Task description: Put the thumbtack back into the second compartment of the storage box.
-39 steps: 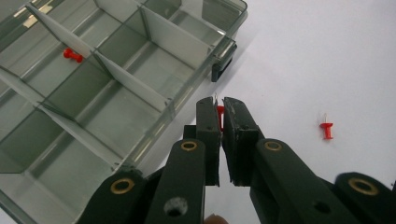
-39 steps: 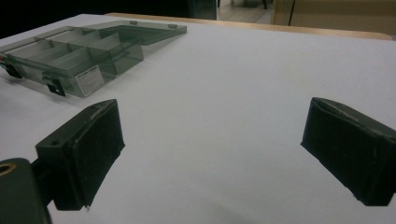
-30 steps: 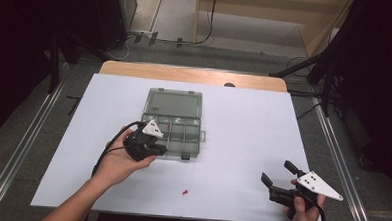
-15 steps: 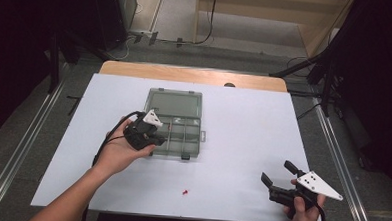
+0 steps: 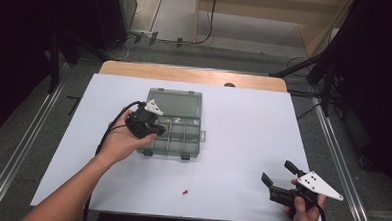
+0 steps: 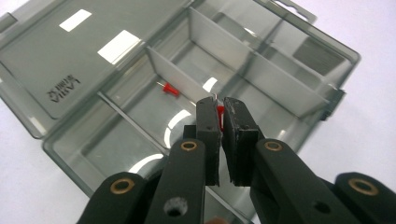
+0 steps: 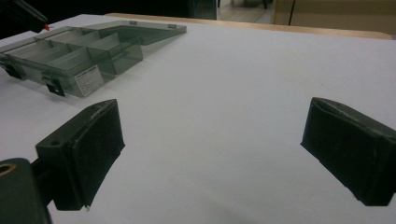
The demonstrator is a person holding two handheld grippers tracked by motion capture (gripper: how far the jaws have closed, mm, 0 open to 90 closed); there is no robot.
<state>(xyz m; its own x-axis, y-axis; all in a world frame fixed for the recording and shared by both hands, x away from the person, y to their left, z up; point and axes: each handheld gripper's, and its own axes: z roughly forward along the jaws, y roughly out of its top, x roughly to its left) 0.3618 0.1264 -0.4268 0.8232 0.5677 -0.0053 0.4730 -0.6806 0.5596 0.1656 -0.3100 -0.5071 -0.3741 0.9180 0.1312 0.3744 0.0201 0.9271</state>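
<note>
Red pushpin [image 6: 220, 112] pinched in my left gripper [image 6: 218, 108], poised directly above the organizer box [image 5: 194, 100] compartment; right gripper [image 5: 279, 177] spread, idle.

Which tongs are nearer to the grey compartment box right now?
Left. The left tongs hang over the open compartment box, shut on a red pushpin. The right tongs sit open near the table's front right corner, well away.

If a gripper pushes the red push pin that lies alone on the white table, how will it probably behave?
The small red push pin is probably very light, so a nudge would likely slide it across the smooth white table. Its rounded head and thin point suggest it may roll in a curve. Being so small, it could slip from wide jaw pads.
</note>
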